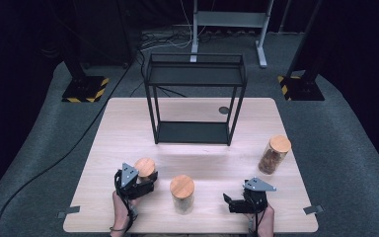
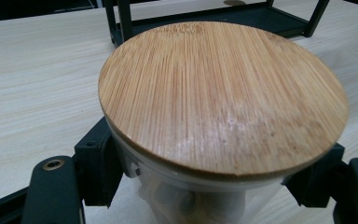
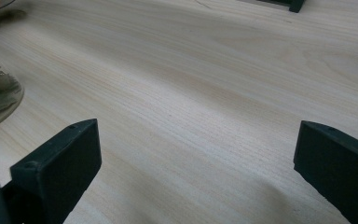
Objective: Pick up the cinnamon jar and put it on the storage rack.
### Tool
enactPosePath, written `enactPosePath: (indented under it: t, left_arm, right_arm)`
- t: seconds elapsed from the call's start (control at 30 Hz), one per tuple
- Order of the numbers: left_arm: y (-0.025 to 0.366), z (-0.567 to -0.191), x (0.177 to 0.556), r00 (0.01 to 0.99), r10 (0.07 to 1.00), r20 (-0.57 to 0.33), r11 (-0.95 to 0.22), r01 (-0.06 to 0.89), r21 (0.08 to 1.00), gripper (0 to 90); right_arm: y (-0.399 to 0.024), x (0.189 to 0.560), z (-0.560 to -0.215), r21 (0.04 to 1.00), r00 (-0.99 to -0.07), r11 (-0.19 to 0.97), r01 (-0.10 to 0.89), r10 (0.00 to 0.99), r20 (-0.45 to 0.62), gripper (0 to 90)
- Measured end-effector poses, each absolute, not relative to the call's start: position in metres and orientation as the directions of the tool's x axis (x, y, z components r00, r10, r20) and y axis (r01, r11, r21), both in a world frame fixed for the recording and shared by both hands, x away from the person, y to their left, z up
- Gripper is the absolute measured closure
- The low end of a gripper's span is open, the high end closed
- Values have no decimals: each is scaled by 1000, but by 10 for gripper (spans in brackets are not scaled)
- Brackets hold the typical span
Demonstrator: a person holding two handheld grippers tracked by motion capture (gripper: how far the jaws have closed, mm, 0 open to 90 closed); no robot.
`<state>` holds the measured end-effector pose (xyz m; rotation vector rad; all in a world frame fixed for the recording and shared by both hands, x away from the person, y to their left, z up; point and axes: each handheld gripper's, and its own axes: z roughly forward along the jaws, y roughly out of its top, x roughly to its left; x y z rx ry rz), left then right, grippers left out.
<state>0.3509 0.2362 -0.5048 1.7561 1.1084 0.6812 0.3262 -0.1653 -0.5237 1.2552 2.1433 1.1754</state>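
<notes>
Jar [image 1: 145, 169] with round bamboo lid [image 2: 221, 95], glass body, near table [image 1: 128, 128] front-left: clamped below lid by left gripper [image 1: 145, 183]. Right gripper [image 3: 196, 172]: jaws wide apart, holding nothing, over pale woodgrain.

I see the jar [image 1: 145, 170] I'm working on standing upright near the table's front left: clear glass with pale contents, capped by a round bamboo lid [image 2: 221, 95] that sits flat and closed. It is clamped just under the lid rim, with the middle jar [image 1: 182, 193] close on its right.
</notes>
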Motion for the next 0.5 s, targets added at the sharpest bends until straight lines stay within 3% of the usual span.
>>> enactPosePath:
  t: [0.5]
  left_arm:
    - [230, -502, 355, 461, 887, 0, -198, 382, 903, 253]
  right_arm:
    - [-165, 326, -524, 814, -522, 250, 524, 850, 75, 0]
